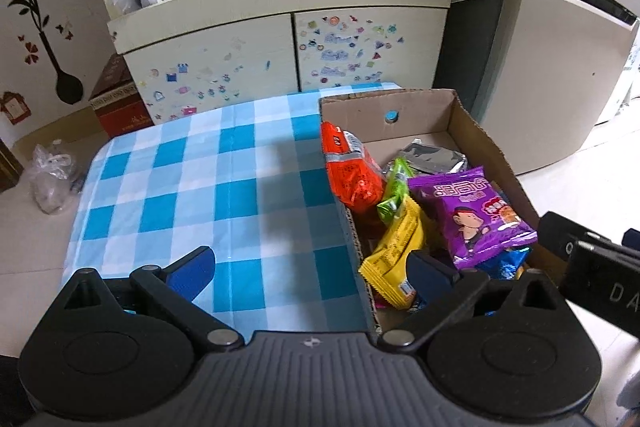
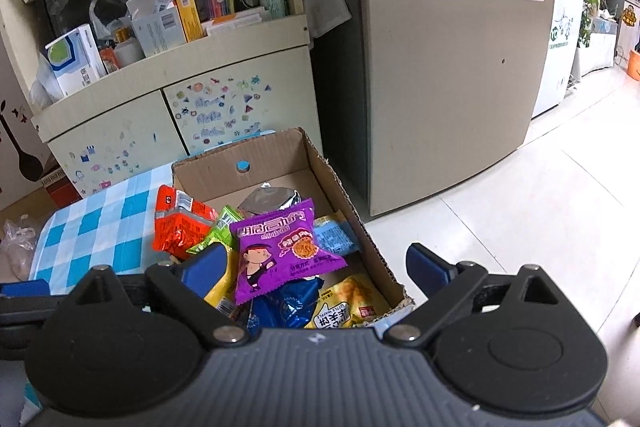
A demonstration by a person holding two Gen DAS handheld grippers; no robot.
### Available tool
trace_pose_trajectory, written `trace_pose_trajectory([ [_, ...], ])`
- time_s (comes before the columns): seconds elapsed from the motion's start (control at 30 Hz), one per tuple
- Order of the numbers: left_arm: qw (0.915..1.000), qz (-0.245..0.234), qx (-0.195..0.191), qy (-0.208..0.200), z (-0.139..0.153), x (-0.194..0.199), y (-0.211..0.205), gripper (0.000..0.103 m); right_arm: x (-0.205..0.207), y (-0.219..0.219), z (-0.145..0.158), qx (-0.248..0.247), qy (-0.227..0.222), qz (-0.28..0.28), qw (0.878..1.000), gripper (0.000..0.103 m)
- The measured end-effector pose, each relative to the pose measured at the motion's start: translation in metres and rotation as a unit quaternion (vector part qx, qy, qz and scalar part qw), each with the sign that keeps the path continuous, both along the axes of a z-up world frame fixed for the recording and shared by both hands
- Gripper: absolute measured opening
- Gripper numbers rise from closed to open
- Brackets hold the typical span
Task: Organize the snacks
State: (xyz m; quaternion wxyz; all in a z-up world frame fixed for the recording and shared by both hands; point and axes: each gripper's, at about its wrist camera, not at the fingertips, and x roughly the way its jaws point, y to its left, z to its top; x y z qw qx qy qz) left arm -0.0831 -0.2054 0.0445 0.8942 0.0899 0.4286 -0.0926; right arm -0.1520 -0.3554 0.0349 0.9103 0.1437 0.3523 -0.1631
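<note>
Left gripper [image 1: 310,269]: jaws spread wide, empty; one finger over the checked cloth, the other over the box's near corner.
Right gripper [image 2: 320,269]: jaws apart, empty; left finger above the snacks, right finger out past the box's right wall, over the floor.
Cardboard box [image 2: 352,223]: open-topped, on the right part of the table; its long axis runs away from the cameras; its right wall lies along the table's edge.
Purple packet [image 2: 280,247]: on top of the heap, tilted, its long axis on a slant.
Yellow packet [image 1: 394,247]: near end of the box, propped against the left wall.
Orange packet [image 1: 352,167]: leaning on the left wall, its top above the rim.
Silver packet [image 1: 434,157]: flat, further back; the far end of the box is bare.
Checked tablecloth [image 1: 192,179]: open and bare left of the box.
Cabinet [image 1: 248,55]: just beyond the table's far edge.
Fridge [image 2: 452,67]: right of the cabinet, tiled floor before it.
</note>
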Motion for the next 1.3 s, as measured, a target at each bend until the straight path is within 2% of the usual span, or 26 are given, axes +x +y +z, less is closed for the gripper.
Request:
trace_pose_trajectory([
  [0.57,0.9998,-0.002,0.017,-0.011,0.0058,0.0011,-0.0046,0.103,0.0017,0.0012,-0.0013,-0.017,0.014,0.000,1.000,0.096],
  [0.93,0.9997,-0.005,0.020,0.015,0.0029,0.0065,-0.0058,0.103,0.0015,0.0021,-0.0017,-0.029,0.019,0.000,0.999,0.096],
  [1.3,0.9994,-0.011,0.034,0.004,0.0029,0.0047,-0.0074,0.103,0.0018,0.0023,-0.0008,-0.032,0.020,0.003,0.999,0.096],
])
